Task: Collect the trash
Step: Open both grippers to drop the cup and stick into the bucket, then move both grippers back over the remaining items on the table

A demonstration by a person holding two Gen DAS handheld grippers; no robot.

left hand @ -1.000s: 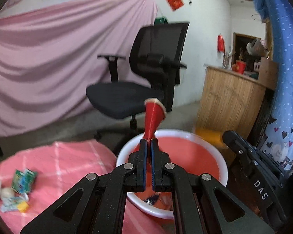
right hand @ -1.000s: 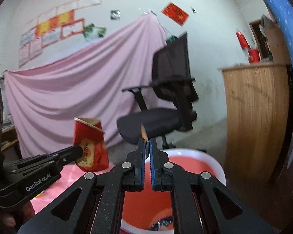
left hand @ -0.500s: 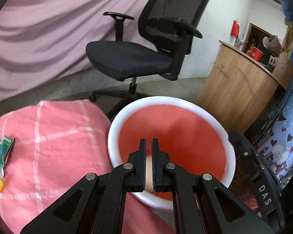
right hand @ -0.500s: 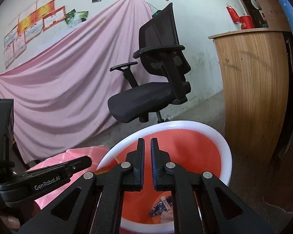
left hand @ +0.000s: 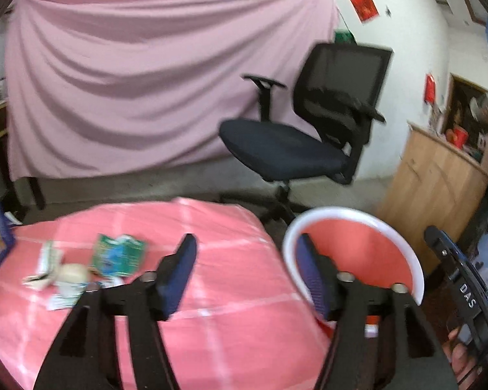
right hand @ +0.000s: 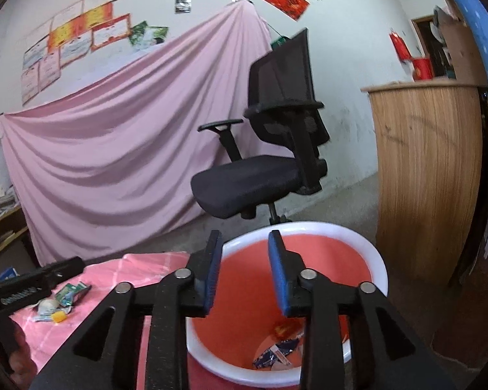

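With both sets of jaws just having opened and nothing between either pair, the left gripper [left hand: 244, 273] hangs over the near edge of the pink checked cloth [left hand: 218, 227] while the right gripper [right hand: 244, 269] hangs above the red basin [right hand: 379, 266]; the left jaws stand spread wide, the right jaws spread less far, and neither presses on anything. What remains to be collected is a small heap of trash [left hand: 91, 266] toward the cloth's far left edge: a green wrapper [left hand: 117, 255], a pale crumpled ball [left hand: 73, 274] just beside it, and flat scraps of paper touching both; from the right wrist view the same heap shows at the cloth's left side with a small yellow piece [right hand: 58, 317] at its near edge. From the left jaws the heap lies ahead and to the left, near but apart; from the right jaws it lies well to the left, across the cloth, with the left gripper's body between. On this showing the left hand is plainly the nearer, and the next reach looks to be its own; the green wrapper appears to lie flat with its long side running roughly across the view, so the jaws would likely need to come down over its shorter width. Wrappers, red and blue, already lie in the basin's bottom [right hand: 276, 351]; the basin stands off the cloth's right edge, rim just beside it. Behind stand an office chair [left hand: 309, 136] and a draped pink sheet [left hand: 130, 81].
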